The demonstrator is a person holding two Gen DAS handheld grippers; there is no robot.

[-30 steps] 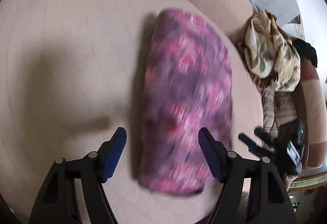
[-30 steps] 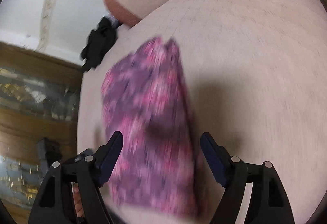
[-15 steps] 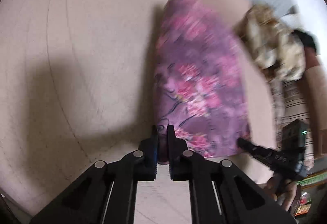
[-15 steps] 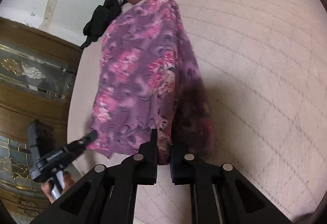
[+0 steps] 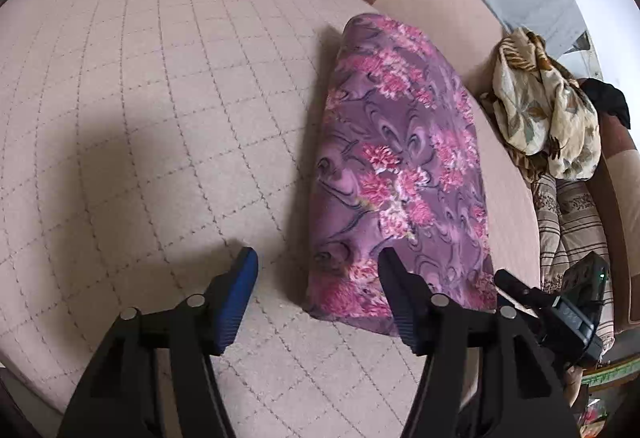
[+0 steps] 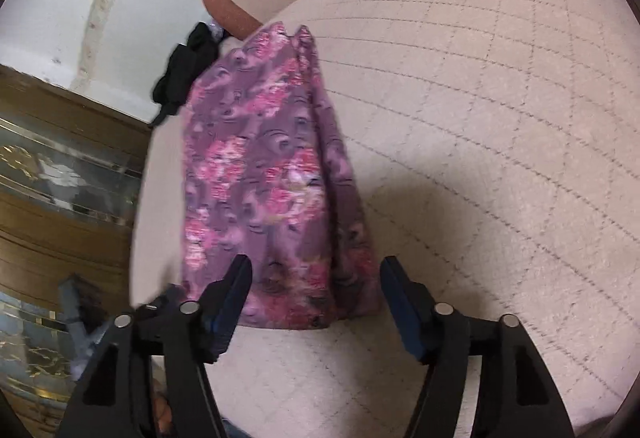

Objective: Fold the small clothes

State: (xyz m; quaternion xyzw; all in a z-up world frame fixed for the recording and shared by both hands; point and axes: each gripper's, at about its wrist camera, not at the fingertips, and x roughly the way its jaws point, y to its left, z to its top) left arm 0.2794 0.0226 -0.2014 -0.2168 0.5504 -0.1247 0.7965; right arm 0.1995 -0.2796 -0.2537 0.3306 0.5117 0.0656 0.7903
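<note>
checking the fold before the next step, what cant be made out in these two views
- Purple floral garment: its layers and underside are hidden by its own top layer in both views.
- Its near right corner, left wrist view: covered by the left gripper finger.
- Right wrist view: motion blur smears its near hem.
- Right gripper: jaws opening, nothing pinched.

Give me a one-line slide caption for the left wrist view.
Left gripper opening above the near edge of a folded purple floral garment lying on a quilted beige cushion.
</note>
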